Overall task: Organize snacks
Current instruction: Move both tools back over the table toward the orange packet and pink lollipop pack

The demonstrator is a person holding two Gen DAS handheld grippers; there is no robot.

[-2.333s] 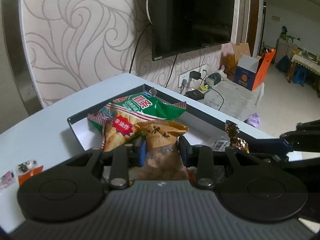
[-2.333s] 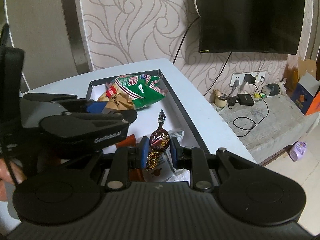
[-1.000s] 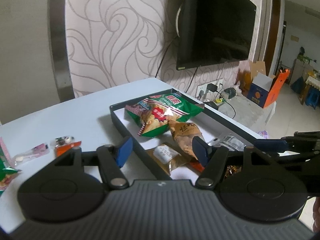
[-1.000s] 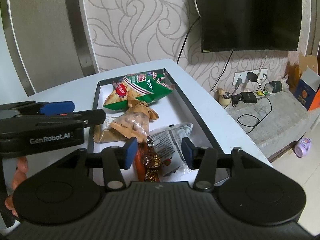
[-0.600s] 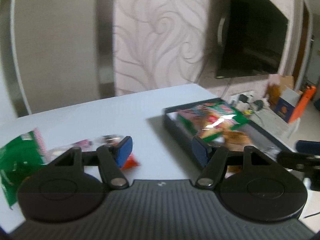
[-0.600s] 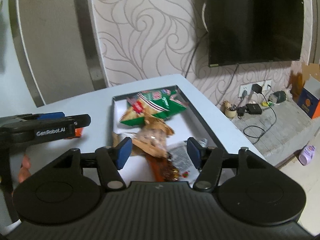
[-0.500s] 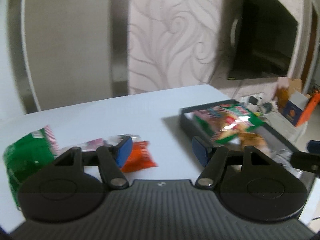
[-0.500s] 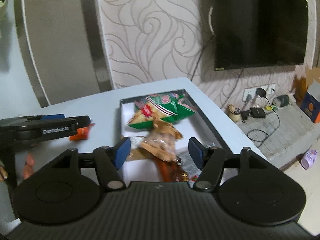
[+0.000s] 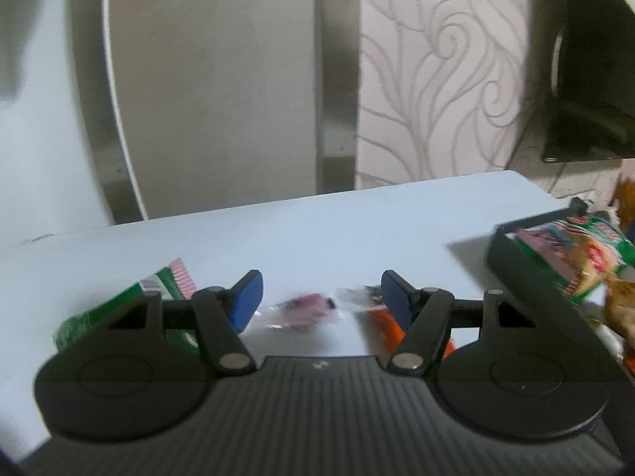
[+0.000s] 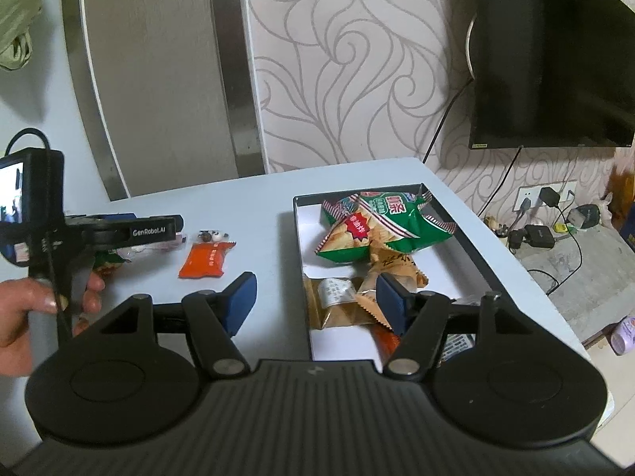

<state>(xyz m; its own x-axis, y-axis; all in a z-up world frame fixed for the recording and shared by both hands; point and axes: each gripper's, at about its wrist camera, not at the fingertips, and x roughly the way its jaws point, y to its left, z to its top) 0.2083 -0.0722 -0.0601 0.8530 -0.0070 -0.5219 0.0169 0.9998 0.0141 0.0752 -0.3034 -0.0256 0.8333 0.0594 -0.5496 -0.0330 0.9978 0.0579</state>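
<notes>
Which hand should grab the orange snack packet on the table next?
Left. The left hand-held gripper is open right beside the orange snack packet; the right hand-held gripper, also open, sits by the tray.

You have a dark television (image 10: 555, 59) on the swirl-patterned wall (image 10: 349, 71), and I take it as the landmark. A black cable (image 10: 444, 119) hangs from its left edge down behind the bench (image 10: 357, 176). Under its right end you see a white wall socket (image 10: 547, 194) with black plugs in it. Below that socket, chargers and cables (image 10: 535, 238) lie on a grey ledge (image 10: 587, 269). Lower still, near the floor, stands a small purple bottle (image 10: 625, 335). Far to the left of the television a grey metal strip (image 10: 234, 79) runs up the wall, and beyond it, in the top corner, hangs a pale green cloth (image 10: 20, 12).
</notes>
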